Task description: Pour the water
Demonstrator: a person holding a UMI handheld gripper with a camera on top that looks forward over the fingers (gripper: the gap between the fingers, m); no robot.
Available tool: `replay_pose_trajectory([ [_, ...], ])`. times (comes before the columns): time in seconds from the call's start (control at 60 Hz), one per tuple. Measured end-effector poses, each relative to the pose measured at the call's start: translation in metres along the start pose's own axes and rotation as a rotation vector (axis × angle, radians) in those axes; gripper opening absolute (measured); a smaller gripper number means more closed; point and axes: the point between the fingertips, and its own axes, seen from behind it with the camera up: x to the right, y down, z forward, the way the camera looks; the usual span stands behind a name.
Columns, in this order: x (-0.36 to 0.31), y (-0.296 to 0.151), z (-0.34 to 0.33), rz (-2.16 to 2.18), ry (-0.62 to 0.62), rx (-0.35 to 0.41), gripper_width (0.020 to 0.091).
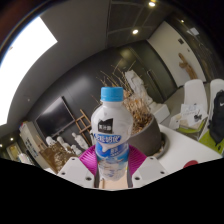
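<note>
Bottle (111, 135) upright at lower centre of the frame, blue cap, blue-white label, gripper (111, 166) closed on its lower body, pink pads (89, 159) pressing both sides, white table (190, 150) behind at right

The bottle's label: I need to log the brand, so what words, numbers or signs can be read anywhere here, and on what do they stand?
Nothing can be quoted with confidence.
Bottle, held in the gripper: its blue and white label carries print, but the print is too small and blurred to read.
Light blue cap: no marking visible.
Room behind: no readable signs.
</note>
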Motion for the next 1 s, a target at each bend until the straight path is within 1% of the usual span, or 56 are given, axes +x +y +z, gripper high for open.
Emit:
replay_pose_trajectory([
  [0.1, 0.058, -0.027, -0.009, -0.242, 0.122, 0.045, 0.0367],
  [0.15, 0.100, -0.027, -0.005, -0.321, 0.188, 0.042, 0.0366],
  [0.2, 0.134, -0.020, -0.007, -0.387, 0.250, 0.031, 0.0367],
  [0.217, 0.145, -0.011, -0.008, -0.405, 0.269, 0.028, 0.0367],
  [0.25, 0.172, -0.008, -0.007, -0.425, 0.304, 0.002, 0.0367],
  [0.333, 0.226, 0.017, -0.005, -0.446, 0.372, -0.052, 0.0366],
  [0.417, 0.264, 0.044, -0.005, -0.433, 0.401, -0.096, 0.0367],
  [0.467, 0.280, 0.053, -0.004, -0.439, 0.418, -0.103, 0.0365],
  [0.533, 0.295, 0.074, -0.003, -0.442, 0.427, -0.133, 0.0367],
  [0.6, 0.307, 0.087, -0.004, -0.438, 0.433, -0.144, 0.0373],
  [0.633, 0.306, 0.084, 0.001, -0.455, 0.426, -0.124, 0.0372],
  [0.683, 0.304, 0.088, -0.004, -0.480, 0.424, -0.119, 0.0379],
  [0.717, 0.304, 0.088, -0.005, -0.489, 0.426, -0.116, 0.0397],
  [0.783, 0.304, 0.087, -0.004, -0.476, 0.434, -0.110, 0.0463],
  [0.85, 0.307, 0.087, -0.007, -0.459, 0.451, -0.131, 0.0531],
  [0.867, 0.307, 0.088, -0.008, -0.453, 0.457, -0.140, 0.0568],
  [0.883, 0.307, 0.088, -0.010, -0.449, 0.463, -0.149, 0.0628],
  [0.933, 0.304, 0.083, -0.017, -0.442, 0.474, -0.166, 0.0876],
  [0.967, 0.300, 0.082, -0.023, -0.437, 0.484, -0.174, 0.0831],
  [1.0, 0.295, 0.080, -0.030, -0.432, 0.498, -0.187, 0.0833],
])
